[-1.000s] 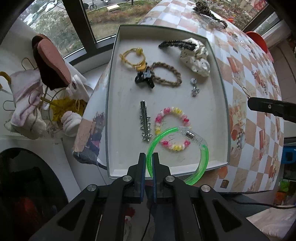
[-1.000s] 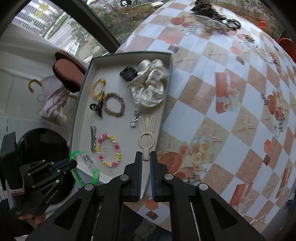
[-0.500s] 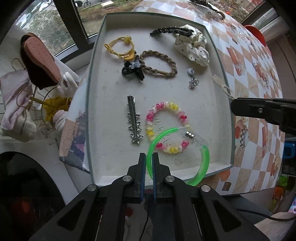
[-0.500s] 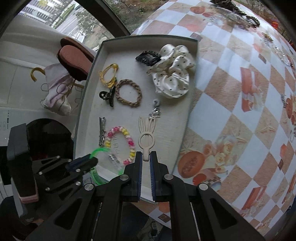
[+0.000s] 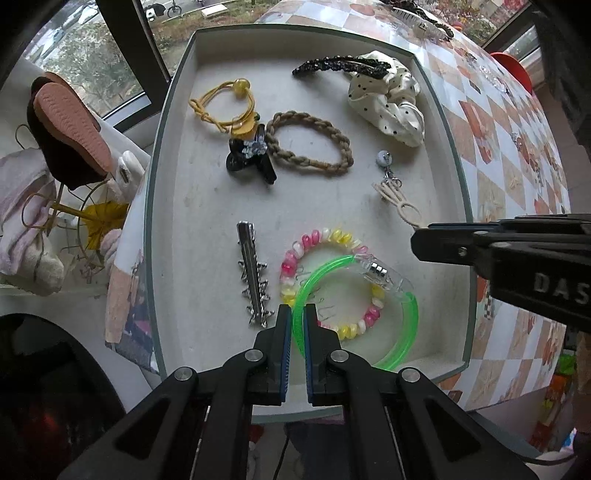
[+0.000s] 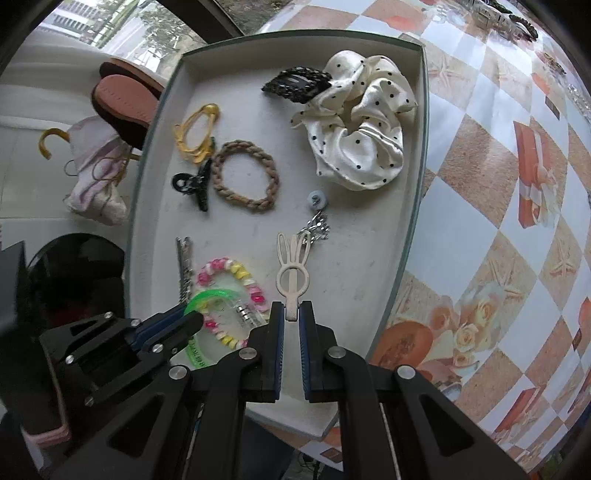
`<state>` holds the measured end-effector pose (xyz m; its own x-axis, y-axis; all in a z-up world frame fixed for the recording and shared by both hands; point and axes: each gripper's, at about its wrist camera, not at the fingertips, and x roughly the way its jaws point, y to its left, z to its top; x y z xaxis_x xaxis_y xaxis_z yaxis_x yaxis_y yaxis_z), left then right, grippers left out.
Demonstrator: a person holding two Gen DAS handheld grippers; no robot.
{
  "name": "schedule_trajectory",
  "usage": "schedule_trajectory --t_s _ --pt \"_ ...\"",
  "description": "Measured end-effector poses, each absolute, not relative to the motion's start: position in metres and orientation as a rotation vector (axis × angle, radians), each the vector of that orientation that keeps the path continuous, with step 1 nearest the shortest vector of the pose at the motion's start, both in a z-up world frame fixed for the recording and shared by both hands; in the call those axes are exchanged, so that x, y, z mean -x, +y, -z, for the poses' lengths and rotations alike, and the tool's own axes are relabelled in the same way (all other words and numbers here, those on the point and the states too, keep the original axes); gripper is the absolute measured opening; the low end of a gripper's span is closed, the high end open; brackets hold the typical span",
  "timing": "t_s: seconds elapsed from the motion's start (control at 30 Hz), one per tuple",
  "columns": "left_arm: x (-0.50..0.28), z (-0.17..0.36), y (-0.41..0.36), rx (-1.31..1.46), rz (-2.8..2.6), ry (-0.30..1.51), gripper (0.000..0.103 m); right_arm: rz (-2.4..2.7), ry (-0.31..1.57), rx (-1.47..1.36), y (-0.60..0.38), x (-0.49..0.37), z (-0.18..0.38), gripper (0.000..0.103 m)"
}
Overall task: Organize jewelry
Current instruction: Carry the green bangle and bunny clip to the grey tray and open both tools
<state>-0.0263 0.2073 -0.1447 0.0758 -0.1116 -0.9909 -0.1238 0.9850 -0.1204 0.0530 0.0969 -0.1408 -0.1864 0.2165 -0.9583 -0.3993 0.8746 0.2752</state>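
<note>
My left gripper (image 5: pixel 297 318) is shut on a green translucent bangle (image 5: pixel 402 339) and holds it low over the near end of the white tray (image 5: pixel 173 155). The bangle overlaps a pink and yellow bead bracelet (image 5: pixel 295 258). My right gripper (image 6: pixel 291 314) is shut on a cream rabbit-ear hair clip (image 6: pixel 291 271) over the tray's (image 6: pixel 413 221) right half; the clip also shows in the left wrist view (image 5: pixel 400 203). The left gripper (image 6: pixel 184 321) shows at the lower left of the right wrist view.
The tray holds a silver clip (image 5: pixel 251 273), a braided tan band (image 5: pixel 310 144), a black claw clip (image 5: pixel 247 155), a yellow tie (image 5: pixel 225 103), a dotted scrunchie (image 5: pixel 388 99), a black barrette (image 6: pixel 295 86) and a charm (image 6: pixel 317 210). More jewelry (image 6: pixel 509 18) lies on the checkered tablecloth.
Both grippers moved forward over the tray. The right gripper carried the rabbit clip from above the tablecloth edge to inside the tray. The left gripper brought the green bangle further in.
</note>
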Motion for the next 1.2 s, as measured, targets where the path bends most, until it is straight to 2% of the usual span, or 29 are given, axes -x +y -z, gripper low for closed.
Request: schedule_trajectory --t_s 0.47,1.0,1.1,1.13,1.17,1.2 --pt "0.023 0.145 0.207 0.192 -0.01 1.492 0.01 -0.513 1.691 0.159 0.105 -0.064 0.163 0.008" --pt "0.021 0.141 0.204 0.159 -0.027 1.506 0.01 -0.521 1.705 0.149 0.107 -0.064 0.164 0.011" --pt "0.021 0.138 0.203 0.149 -0.038 1.507 0.01 -0.522 1.696 0.138 0.106 -0.065 0.159 0.027" --pt "0.021 0.138 0.203 0.146 -0.041 1.508 0.01 -0.524 1.688 0.137 0.105 -0.066 0.155 0.039" --pt "0.02 0.137 0.204 0.144 -0.045 1.508 0.01 -0.529 1.675 0.134 0.104 -0.067 0.15 0.046" --pt "0.021 0.136 0.204 0.139 -0.05 1.508 0.01 -0.533 1.668 0.129 0.104 -0.068 0.146 0.047"
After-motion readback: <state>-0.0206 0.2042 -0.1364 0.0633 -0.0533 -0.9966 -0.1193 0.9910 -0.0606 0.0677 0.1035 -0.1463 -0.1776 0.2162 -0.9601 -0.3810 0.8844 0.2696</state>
